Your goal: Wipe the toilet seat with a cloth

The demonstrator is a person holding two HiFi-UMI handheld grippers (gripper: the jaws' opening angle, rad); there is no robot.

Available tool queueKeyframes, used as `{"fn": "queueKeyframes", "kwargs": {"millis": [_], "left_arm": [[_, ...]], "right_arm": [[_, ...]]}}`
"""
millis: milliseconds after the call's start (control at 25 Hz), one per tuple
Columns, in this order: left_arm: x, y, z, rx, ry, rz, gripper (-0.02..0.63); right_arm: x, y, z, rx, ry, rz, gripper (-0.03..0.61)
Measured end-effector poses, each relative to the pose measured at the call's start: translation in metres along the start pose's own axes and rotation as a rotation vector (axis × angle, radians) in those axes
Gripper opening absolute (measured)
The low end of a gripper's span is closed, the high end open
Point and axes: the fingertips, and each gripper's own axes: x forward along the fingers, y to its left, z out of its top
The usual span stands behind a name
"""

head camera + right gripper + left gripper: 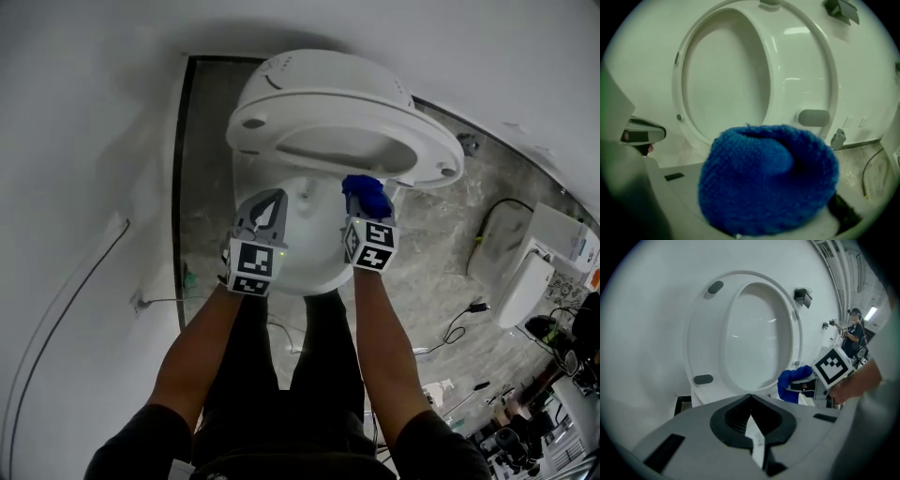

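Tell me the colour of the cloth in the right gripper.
Blue; the knitted cloth shows best in the right gripper view.

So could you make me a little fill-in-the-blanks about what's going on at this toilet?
1. The right gripper is shut on a ___ cloth.
2. The left gripper has its jaws shut with ___ between them.
3. The toilet seat is tipped ___, off the bowl.

Missing words: blue; nothing; up.
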Motion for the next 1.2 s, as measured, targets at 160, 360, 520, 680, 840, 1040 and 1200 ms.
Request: {"fn": "queueKeyframes", "kwargs": {"millis": [160,360,520,680,840,1040,1200], "left_arm": [[0.001,0.020,-0.010,-0.024,-0.004,0.028,0.009],[-0.005,0.045,-0.019,-0.047,-0.014,0.053,0.009],[-0.015,0.063,-0.023,-0.066,-0.019,0.076,0.009],[-0.026,0.079,-0.024,-0.076,-0.022,0.089,0.009],[-0.034,0.096,-0.022,-0.081,-0.035,0.103,0.009],[-0.046,0.111,-0.016,-0.078,-0.054,0.102,0.009],[-0.058,0.117,-0.005,-0.081,-0.069,0.097,0.009]], "right_arm": [[0.022,0.017,-0.009,-0.058,0.034,0.014,0.094],[0.041,0.046,-0.014,-0.037,0.050,0.032,0.094],[0.050,0.085,-0.011,-0.026,0.060,0.086,0.094],[0.055,0.126,-0.001,-0.004,0.054,0.132,0.094],[0.057,0.150,0.011,0.031,0.036,0.151,0.094],[0.055,0.172,0.025,0.067,0.015,0.167,0.094],[0.045,0.191,0.044,0.121,-0.008,0.187,0.094]]}}
